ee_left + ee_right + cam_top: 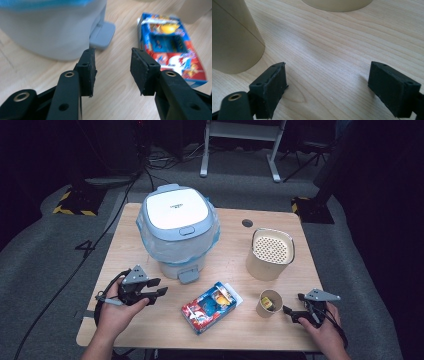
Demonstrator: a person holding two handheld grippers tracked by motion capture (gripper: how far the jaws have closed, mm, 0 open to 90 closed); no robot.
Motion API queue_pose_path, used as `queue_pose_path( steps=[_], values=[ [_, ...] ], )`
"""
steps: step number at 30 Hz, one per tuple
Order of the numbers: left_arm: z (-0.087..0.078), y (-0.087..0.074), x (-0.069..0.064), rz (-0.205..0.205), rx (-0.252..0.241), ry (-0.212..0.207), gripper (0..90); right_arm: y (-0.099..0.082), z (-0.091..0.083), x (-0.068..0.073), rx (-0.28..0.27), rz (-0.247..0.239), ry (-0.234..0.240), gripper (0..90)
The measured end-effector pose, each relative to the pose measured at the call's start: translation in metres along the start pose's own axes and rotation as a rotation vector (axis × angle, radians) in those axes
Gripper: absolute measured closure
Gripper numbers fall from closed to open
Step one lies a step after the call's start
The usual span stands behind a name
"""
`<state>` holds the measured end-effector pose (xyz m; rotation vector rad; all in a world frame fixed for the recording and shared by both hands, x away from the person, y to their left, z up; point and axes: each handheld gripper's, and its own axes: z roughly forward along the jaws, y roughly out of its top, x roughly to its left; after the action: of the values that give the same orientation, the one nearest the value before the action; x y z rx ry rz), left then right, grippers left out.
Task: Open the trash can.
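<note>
While both grippers stand open and empty, the left gripper (156, 289) at lower left faces the snack box (212, 306) lying at lower centre of the worktop (235, 330), risking a nudge against the bin pedal (188, 274). The paper cup's (269, 303) contents stay unclear beside the right gripper (290, 311).

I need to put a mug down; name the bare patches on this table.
Bare wood: the strip left of the bin, the corner behind the perforated canister, and the front edge below the toy box. Crowded: between the box and paper cup.
</note>
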<state>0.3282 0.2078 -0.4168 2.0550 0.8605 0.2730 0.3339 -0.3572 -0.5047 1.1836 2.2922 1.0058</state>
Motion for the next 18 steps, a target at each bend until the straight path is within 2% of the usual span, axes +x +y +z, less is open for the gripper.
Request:
queue_pose_path(
  steps=[5,8,9,11,12,13,15,18],
  values=[
    [-0.008,0.016,0.001,0.043,-0.054,-0.06,62.8,0.0,0.0,-0.001,0.0,-0.009,0.009,15.1],
    [-0.014,0.026,0.004,0.071,-0.086,-0.078,68.3,0.0,0.0,-0.001,0.0,-0.009,0.009,15.1],
    [-0.018,0.031,0.005,0.071,-0.102,-0.112,69.5,0.0,0.0,-0.001,0.0,-0.009,0.009,15.2],
    [-0.023,0.038,0.006,0.079,-0.135,-0.152,70.9,0.0,0.0,-0.001,0.0,-0.009,0.009,15.2],
    [-0.023,0.038,0.006,0.079,-0.135,-0.152,71.6,0.0,-0.001,-0.001,0.001,-0.01,0.01,15.2],
    [-0.027,0.045,0.007,0.097,-0.16,-0.181,72.4,0.0,-0.001,-0.001,0.001,-0.009,0.009,15.2],
    [-0.031,0.051,0.007,0.105,-0.184,-0.212,73.1,0.0,-0.001,-0.001,0.001,-0.009,0.01,15.3],
    [-0.035,0.058,0.007,0.115,-0.208,-0.243,74.6,0.0,-0.001,-0.001,0.001,-0.009,0.01,15.2]
  ],
)
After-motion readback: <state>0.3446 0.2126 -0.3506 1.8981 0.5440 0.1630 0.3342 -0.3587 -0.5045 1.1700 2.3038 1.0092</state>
